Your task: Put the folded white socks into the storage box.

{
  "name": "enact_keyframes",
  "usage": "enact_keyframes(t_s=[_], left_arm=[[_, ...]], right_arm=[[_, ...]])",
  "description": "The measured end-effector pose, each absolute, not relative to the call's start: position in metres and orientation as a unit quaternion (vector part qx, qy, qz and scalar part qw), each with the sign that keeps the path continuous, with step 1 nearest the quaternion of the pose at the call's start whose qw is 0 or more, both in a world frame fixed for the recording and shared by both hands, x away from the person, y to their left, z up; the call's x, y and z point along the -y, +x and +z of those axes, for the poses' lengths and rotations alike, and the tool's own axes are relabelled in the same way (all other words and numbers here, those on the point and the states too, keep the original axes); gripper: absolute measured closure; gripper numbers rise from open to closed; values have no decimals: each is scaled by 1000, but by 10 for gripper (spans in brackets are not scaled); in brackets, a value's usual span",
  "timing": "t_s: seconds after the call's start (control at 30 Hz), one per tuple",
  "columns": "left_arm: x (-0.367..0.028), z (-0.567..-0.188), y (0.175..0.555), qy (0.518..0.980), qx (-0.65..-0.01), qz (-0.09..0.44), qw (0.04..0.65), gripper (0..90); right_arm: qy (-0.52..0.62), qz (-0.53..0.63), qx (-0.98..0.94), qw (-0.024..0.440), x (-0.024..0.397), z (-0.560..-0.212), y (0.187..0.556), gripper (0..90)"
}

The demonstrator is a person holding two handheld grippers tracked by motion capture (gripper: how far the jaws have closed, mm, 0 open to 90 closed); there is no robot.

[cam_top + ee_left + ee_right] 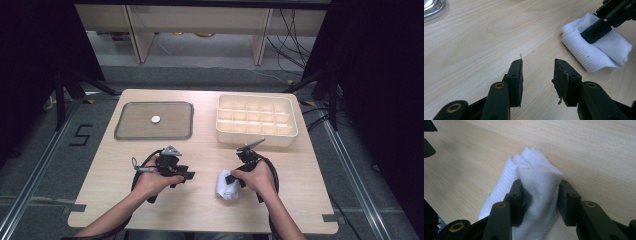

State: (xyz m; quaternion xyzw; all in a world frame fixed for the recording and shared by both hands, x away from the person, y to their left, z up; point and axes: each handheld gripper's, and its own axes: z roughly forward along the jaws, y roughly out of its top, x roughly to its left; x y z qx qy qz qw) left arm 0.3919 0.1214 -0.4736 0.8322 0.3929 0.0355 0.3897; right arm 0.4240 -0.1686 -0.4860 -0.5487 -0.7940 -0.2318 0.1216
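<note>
Cloth (226,186), white and folded, lies at the near right of the desk (205,210), and our right hand-held gripper (539,195) is clenched on it, a pad pressed to each side. Our left hand-held gripper (537,75) sits just left of it, jaws parted over bare wood, grasping nothing.

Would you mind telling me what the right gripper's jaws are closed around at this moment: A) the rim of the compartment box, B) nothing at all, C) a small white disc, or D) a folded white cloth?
D: in the right gripper view, the right gripper has its two black jaws pressing on either side of the folded white cloth, which lies on the wooden table.
</note>
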Motion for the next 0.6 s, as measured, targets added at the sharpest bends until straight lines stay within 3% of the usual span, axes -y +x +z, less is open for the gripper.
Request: enact_keyframes(t_s=[0.33,0.6], left_arm=[[-149,-474,392,823,-408,55,392,555],[-165,-476,392,811,-411,101,404,473]], right_arm=[[-555,-241,785,132,171,-483,419,650],[-567,-246,779,108,171,-481,416,660]])
